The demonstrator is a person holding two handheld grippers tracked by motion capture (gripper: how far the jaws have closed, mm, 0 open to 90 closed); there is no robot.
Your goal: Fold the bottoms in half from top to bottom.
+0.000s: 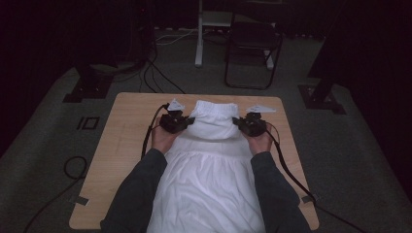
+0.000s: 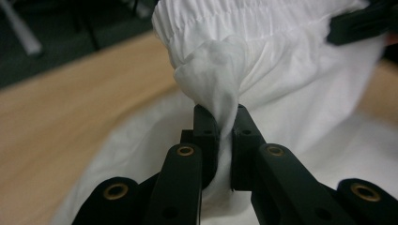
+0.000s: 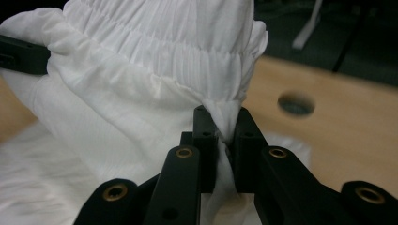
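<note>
A white garment [image 1: 210,170] with a gathered elastic waistband [image 1: 215,108] lies along the middle of the wooden table [image 1: 126,131], its far end lifted and folded back. My left gripper [image 1: 190,121] is shut on the cloth at the left side of that fold; in the left gripper view a pinch of white fabric [image 2: 220,89] rises from between the jaws of my left gripper [image 2: 223,123]. My right gripper [image 1: 238,121] is shut on the fold's right side, and in the right gripper view my right gripper [image 3: 224,125] clamps the fabric just under the waistband [image 3: 178,51].
A round hole [image 3: 295,104] sits in the tabletop beyond the right gripper. Black cables [image 1: 286,167] trail from both grippers over the table edges. A folding chair [image 1: 252,46] and stand legs [image 1: 199,34] occupy the dark floor behind the table.
</note>
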